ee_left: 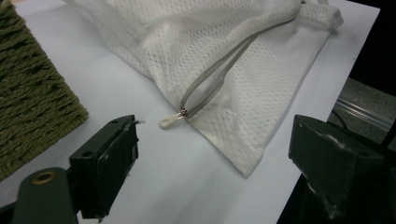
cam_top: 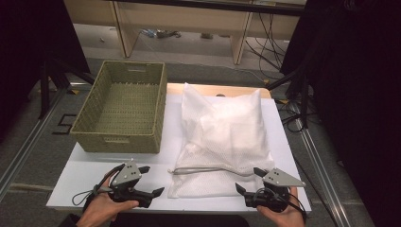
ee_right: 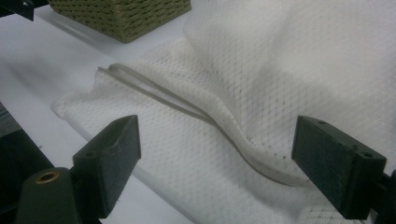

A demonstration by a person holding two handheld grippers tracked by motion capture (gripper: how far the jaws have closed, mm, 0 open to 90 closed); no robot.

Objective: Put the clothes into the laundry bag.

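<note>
A white mesh laundry bag [cam_top: 222, 137] lies filled on the white table [cam_top: 94, 165], its grey zipper [cam_top: 208, 169] running across the near end. The zipper pull [ee_left: 169, 121] sits on the table at the bag's left end. My left gripper [cam_top: 151, 182] is open near the front edge, left of the bag and apart from it; its jaws frame the zipper pull. At the bag's near right corner my right gripper [cam_top: 248, 182] stands open, with the zipper [ee_right: 187, 105] and mesh [ee_right: 289, 60] just ahead of its jaws. Nothing is held.
An empty olive woven basket [cam_top: 124, 106] stands at the table's back left, beside the bag; its corner [ee_left: 32, 93] is close to the left gripper. Beyond the table are a floor with cables [cam_top: 272, 42] and a wooden shelf [cam_top: 189, 19].
</note>
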